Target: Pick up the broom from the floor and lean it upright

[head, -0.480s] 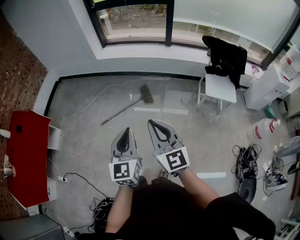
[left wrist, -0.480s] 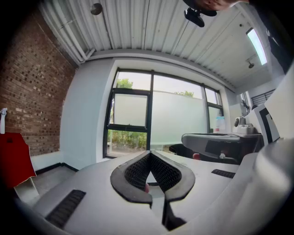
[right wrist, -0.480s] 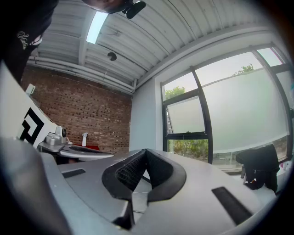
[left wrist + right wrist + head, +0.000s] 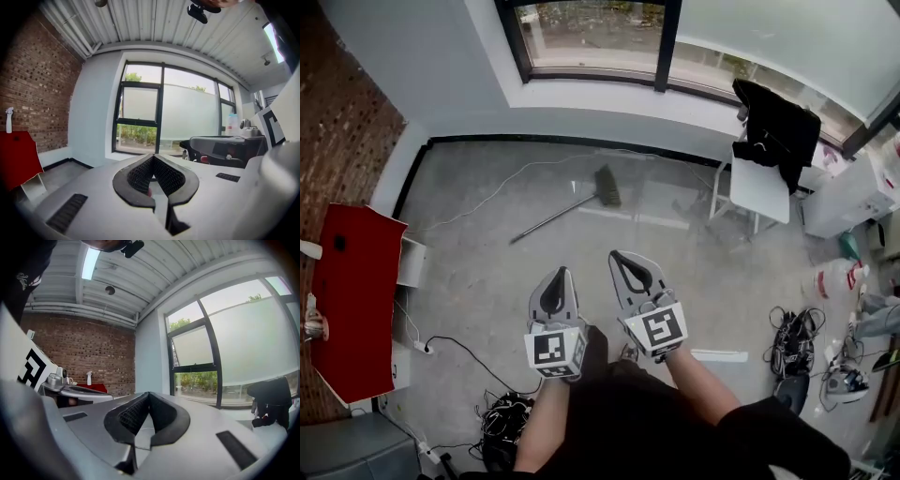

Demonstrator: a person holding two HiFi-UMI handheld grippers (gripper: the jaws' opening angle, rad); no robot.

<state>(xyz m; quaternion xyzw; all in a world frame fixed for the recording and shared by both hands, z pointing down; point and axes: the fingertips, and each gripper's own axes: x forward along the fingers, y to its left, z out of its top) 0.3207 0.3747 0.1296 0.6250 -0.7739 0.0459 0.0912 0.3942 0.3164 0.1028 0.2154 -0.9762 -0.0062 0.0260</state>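
Both sets of jaws are pressed together with nothing between them. The left gripper (image 4: 152, 158) shows its tips meeting over an empty hollow, and the right gripper (image 4: 147, 395) shows the same. That fits, since nothing is within reach to grip. The two grippers are carried side by side in front of the person's body, roughly level and pointing toward the window (image 4: 591, 28), which reads as a carrying posture and not a reach.

Out past the tips, well apart from both, the broom (image 4: 558, 217) lies flat on the floor (image 4: 487, 291). It sits ahead of the left jaws and a touch to their left. The brush head is the far end, toward the window wall, and the handle angles back and to the left. The handle tip looks like the closest end to go for.

Off beyond the right jaws stands a white chair (image 4: 759, 192) draped with a dark jacket (image 4: 778, 127). The bare wall under the window looks a likely place to lean the broom. The pickup hasn't begun.
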